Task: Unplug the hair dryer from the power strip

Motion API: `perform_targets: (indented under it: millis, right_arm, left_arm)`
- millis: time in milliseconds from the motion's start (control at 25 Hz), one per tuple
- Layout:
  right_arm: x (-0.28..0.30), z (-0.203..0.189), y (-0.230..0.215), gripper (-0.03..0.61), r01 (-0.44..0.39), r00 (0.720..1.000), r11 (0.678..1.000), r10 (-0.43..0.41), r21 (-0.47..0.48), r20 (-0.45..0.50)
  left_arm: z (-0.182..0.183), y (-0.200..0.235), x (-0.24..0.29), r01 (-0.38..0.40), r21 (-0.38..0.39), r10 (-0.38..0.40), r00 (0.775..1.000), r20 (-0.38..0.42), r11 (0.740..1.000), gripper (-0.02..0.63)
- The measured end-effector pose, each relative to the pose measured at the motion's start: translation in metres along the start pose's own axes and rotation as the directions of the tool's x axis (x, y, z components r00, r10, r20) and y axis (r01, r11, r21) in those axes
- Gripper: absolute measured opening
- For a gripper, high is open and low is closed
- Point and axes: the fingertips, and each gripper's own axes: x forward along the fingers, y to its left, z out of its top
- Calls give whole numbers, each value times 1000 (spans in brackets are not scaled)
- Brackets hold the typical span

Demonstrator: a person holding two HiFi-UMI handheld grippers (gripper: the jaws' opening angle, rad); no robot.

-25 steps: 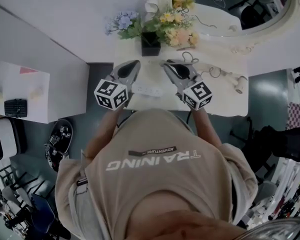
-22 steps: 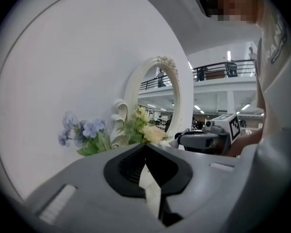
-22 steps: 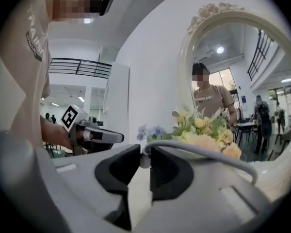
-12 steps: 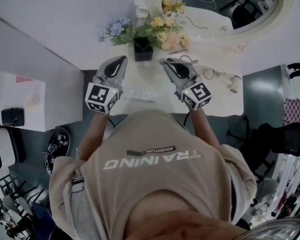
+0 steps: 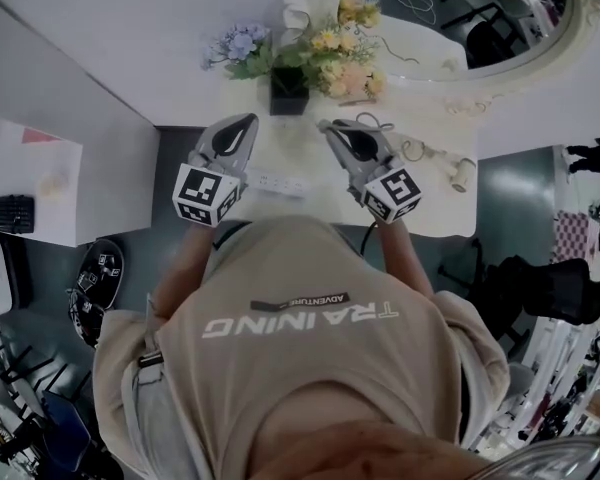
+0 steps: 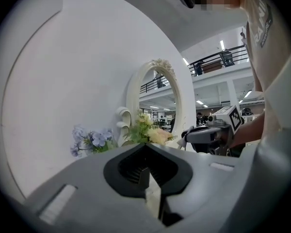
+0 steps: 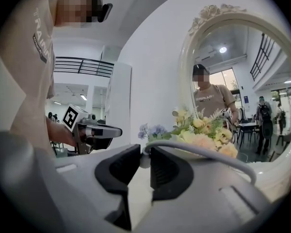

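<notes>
Near the vase [image 5: 288, 76] holding flowers [image 5: 340, 63], my left hand-held gripper [image 5: 248, 118] is clenched empty; my right hand-held gripper [image 5: 325, 125] grasps a grey cord [image 7: 208, 152].

Flat, slightly dim overhead light; black fisheye vignette in the 2 gripper views; blurred foreground.

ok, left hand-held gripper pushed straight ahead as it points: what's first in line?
Likely the flower bouquet in its black vase; nothing shows between it and the left hand-held gripper, though depth is unclear.

power strip [image 5: 276, 182] before flower vase [image 5: 288, 91]
</notes>
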Motion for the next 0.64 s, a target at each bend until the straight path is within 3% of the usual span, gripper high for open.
perform_targets:
  millis: [640]
  right_arm:
    - [-9,-18,-12,71,-85,996,991,82,100,27]
  left_arm:
    - [-28,-30,26,1,5,-1,996,-85,1000,2]
